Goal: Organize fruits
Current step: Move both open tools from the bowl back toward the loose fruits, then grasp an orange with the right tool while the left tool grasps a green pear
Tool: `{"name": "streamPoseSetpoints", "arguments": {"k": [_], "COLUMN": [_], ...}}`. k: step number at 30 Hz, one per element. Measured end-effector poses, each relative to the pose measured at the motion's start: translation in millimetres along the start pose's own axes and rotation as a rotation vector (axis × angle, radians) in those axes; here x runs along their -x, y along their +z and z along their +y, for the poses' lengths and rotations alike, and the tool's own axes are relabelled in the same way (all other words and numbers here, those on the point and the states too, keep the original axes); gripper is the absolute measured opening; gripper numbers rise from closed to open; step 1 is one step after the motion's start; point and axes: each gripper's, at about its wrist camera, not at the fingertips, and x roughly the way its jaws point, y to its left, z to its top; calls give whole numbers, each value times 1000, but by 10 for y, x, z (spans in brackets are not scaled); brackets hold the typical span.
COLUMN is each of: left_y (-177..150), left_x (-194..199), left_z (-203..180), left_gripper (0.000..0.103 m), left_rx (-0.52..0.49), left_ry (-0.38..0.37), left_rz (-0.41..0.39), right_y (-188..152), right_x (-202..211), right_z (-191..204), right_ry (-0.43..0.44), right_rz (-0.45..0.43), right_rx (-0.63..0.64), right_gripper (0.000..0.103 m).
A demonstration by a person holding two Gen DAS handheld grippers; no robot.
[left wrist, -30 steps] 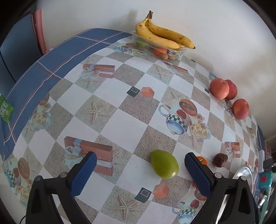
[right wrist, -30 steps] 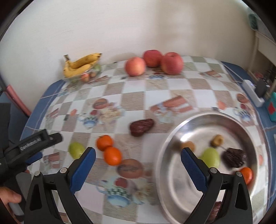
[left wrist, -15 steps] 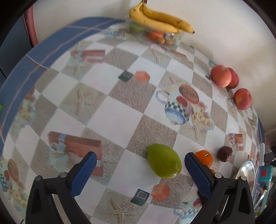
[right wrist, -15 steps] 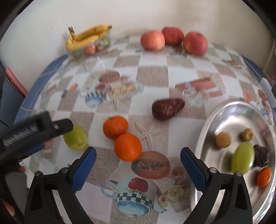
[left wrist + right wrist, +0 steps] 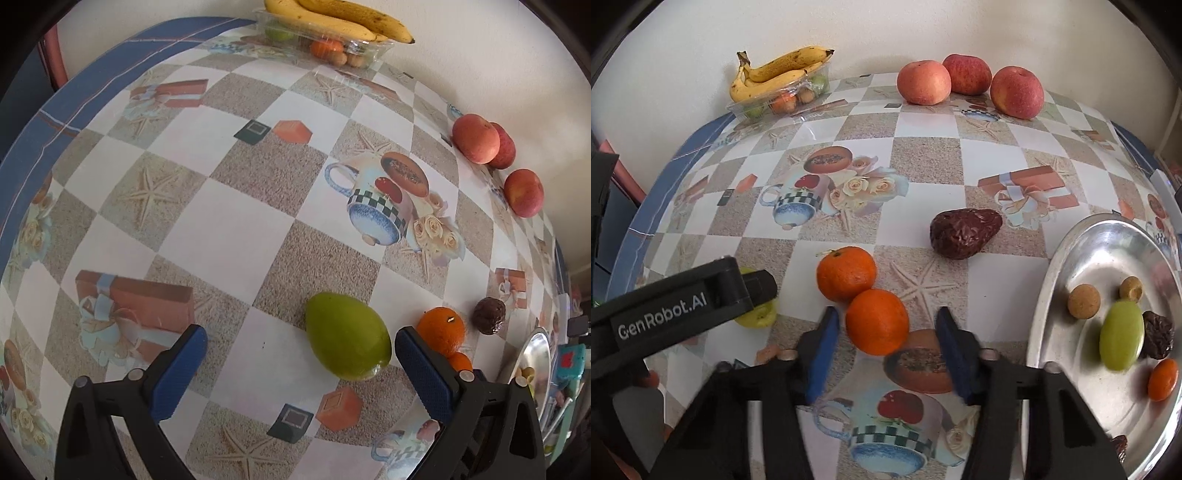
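Left tongs (image 5: 297, 354) gape wide above the surface (image 5: 229, 236), holding nothing; the green fruit (image 5: 347, 334) lies between the blue pads, nearer the right one, not touched. Right tongs (image 5: 884, 345) stand partly open around the near orange (image 5: 877, 321), gaps on both sides, no grip. A second orange (image 5: 846, 273) touches it on the far left. A wrinkled brown date (image 5: 964, 232) lies farther right. The metal plate (image 5: 1067, 258) at right holds a green fruit, two tan balls, a dark date and a small orange. Three apples (image 5: 1015, 92) and bananas (image 5: 779, 72) on a clear tray (image 5: 768, 107) sit at the far wall.
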Motion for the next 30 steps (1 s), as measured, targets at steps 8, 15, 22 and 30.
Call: {"name": "streamPoseSetpoints", "arguments": {"k": [8,15,22,30], "left_y": [-45,-89,-108,-126], "left_x": [74,102,270,351], "left_z": [-35,-78,-86,-223], "left_gripper": [63,47,45,43], "left_rx": [17,8,-10,-51], "left_ry": [-120,-150,-176,-224], "left_rz": [36,50,8,-13], "right_y": [8,24,57,55], "right_x": [44,129,325,525], "right_z": [-22,-107,-221,-399], "right_ry": [47,62,68,56], "right_rz": [8,2,-39,-76], "right_rx": [-34,-66,-79,-96], "right_gripper": [36,36,36,36]}}
